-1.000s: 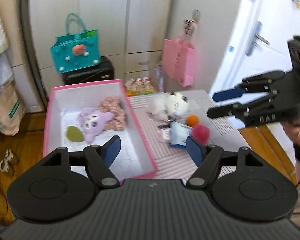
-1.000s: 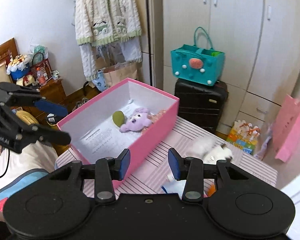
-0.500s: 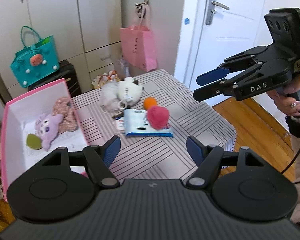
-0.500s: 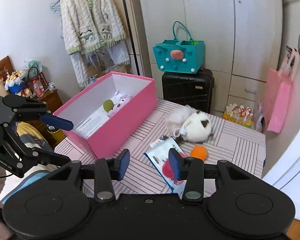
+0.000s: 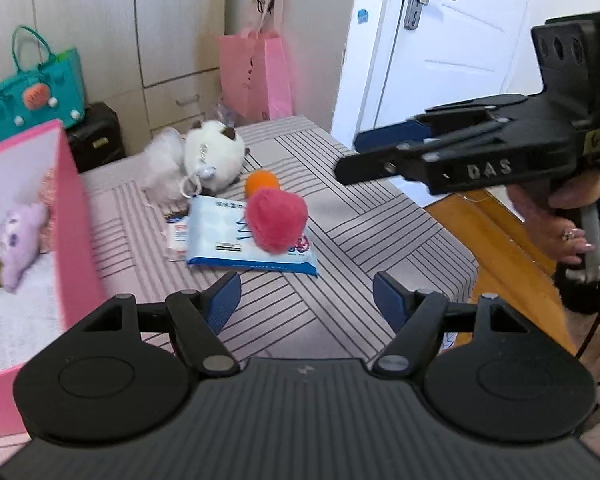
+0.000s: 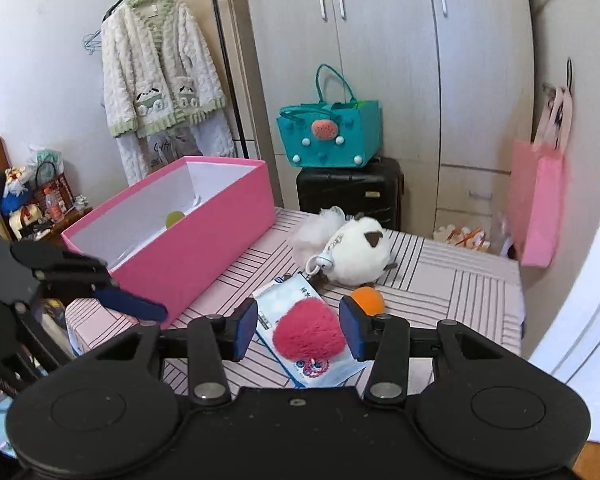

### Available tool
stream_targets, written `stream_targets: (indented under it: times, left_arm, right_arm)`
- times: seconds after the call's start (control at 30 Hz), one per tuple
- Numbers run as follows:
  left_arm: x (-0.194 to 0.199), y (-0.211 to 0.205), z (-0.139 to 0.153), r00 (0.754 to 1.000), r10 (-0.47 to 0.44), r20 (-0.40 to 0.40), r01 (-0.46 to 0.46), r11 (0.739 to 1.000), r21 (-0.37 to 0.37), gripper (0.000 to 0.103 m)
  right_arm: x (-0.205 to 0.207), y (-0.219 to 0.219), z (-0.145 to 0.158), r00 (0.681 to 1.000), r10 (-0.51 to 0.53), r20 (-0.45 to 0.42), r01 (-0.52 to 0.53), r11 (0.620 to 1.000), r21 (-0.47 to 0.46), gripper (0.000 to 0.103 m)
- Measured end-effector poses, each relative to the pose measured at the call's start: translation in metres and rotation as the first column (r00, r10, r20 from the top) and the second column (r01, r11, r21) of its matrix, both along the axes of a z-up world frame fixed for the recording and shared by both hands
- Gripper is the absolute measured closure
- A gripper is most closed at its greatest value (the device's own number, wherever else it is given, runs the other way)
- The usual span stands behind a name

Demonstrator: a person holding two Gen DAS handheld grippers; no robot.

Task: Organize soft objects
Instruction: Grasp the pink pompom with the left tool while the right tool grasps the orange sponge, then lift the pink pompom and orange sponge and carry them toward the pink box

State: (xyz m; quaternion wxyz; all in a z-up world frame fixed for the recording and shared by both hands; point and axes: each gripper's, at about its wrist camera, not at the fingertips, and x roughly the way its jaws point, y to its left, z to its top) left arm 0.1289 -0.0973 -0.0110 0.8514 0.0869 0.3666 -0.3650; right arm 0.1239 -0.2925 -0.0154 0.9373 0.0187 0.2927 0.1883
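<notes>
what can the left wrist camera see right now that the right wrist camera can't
Only the left wrist view shows the white door, the purple plush inside the pink box, and the hand holding the right gripper. Only the right wrist view shows the hanging cardigan. Both show the red pom-pom lying on the wipes pack, the orange ball and the white plush.

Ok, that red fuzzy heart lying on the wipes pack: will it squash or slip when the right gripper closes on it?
The red fuzzy heart looks plush, so it will likely compress and feel light. Its fuzz probably grips the pads rather than slipping. The glossy wipes pack underneath may slide if nudged.
</notes>
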Motion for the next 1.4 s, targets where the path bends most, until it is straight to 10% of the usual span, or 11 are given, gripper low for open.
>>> stream_targets:
  times: [0.63, 1.0, 1.4]
  left_arm:
    - [0.044, -0.058, -0.055, 0.972, 0.021, 0.234, -0.021, 1.000, -0.002, 0.031]
    - [0.046, -0.074, -0.073, 0.955, 0.096, 0.280, -0.112, 0.993, 0.040, 0.051]
    - [0.042, -0.055, -0.066, 0.959, 0.168, 0.227, -0.161, 0.986, -0.051, 0.060]
  right_arm:
    - [0.087, -0.046, -0.072, 0.997, -0.009, -0.076, 0.019, 0.992, 0.127, 0.048]
    - [0.123, -0.039, -0.104, 0.978, 0.038, -0.204, 0.001, 0.983, 0.186, 0.048]
    - [0.099, -0.048, -0.094, 0.991, 0.007, -0.134, 0.013, 0.989, 0.147, 0.061]
